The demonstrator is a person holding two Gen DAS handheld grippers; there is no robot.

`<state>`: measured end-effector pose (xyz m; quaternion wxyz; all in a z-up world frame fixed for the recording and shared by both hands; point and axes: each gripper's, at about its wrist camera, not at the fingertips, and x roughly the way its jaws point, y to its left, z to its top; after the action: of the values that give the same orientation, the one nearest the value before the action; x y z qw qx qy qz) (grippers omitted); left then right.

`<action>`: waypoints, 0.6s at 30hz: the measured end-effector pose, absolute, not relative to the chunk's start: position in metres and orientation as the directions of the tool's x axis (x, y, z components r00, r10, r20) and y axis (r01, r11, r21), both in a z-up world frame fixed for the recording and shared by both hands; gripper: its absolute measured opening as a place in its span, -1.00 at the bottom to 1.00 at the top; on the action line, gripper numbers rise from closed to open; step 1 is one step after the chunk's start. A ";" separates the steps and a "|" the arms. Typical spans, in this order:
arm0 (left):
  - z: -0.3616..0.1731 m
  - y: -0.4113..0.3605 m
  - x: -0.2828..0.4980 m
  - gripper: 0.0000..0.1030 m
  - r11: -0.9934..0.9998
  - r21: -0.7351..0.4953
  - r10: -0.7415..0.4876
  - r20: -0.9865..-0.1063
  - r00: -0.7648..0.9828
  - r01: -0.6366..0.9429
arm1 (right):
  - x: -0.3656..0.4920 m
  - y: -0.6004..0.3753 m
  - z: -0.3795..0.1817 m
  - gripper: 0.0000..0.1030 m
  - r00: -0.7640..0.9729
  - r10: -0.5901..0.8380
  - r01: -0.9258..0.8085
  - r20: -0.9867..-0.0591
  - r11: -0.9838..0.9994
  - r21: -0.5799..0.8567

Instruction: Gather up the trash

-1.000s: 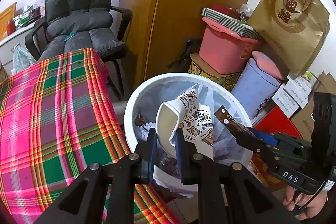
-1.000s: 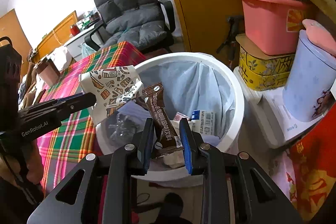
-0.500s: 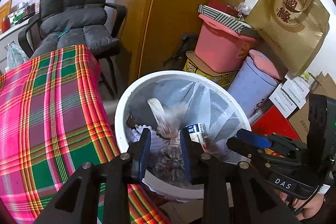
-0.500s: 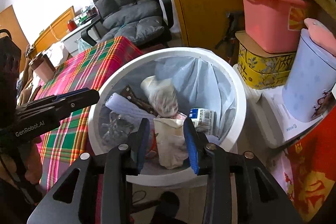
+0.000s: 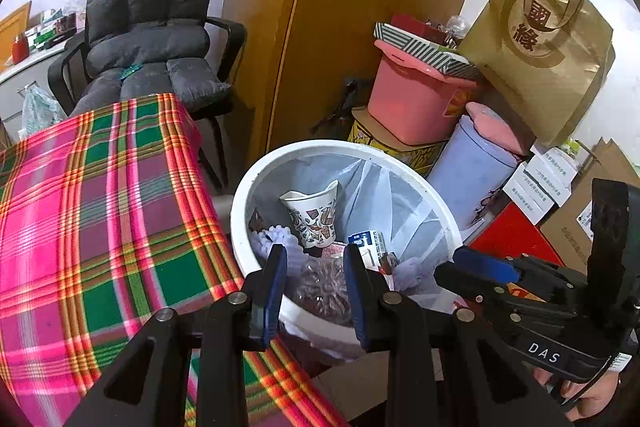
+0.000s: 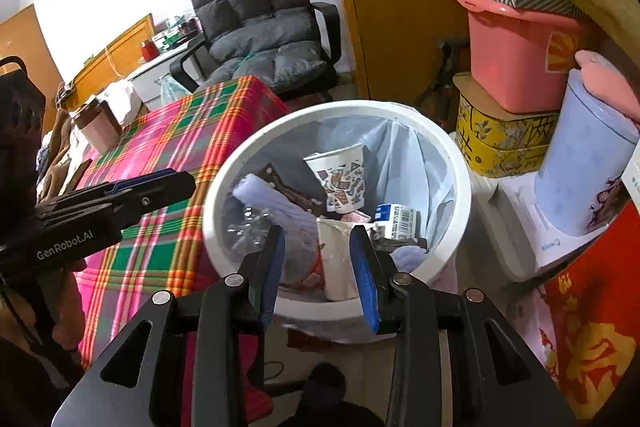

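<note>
White bin with pale liner, multicolour-print white cup inside; pink-green-orange plaid cloth left, dark grey chair far, pink tub over yellow box, lilac canister right.
</note>
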<state>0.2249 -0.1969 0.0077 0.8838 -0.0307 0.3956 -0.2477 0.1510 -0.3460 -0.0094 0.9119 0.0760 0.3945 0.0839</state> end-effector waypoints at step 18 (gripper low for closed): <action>0.029 -0.155 0.155 -0.44 0.919 -0.183 -0.379 -0.650 0.659 0.349 | 0.104 -0.308 0.013 -0.05 0.710 0.250 -0.172 -0.659 0.968 0.183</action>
<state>0.1548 -0.1549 0.0287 0.9104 -0.0210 0.3615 -0.1999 0.1045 -0.3078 0.0130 0.9230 0.0540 0.3635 0.1142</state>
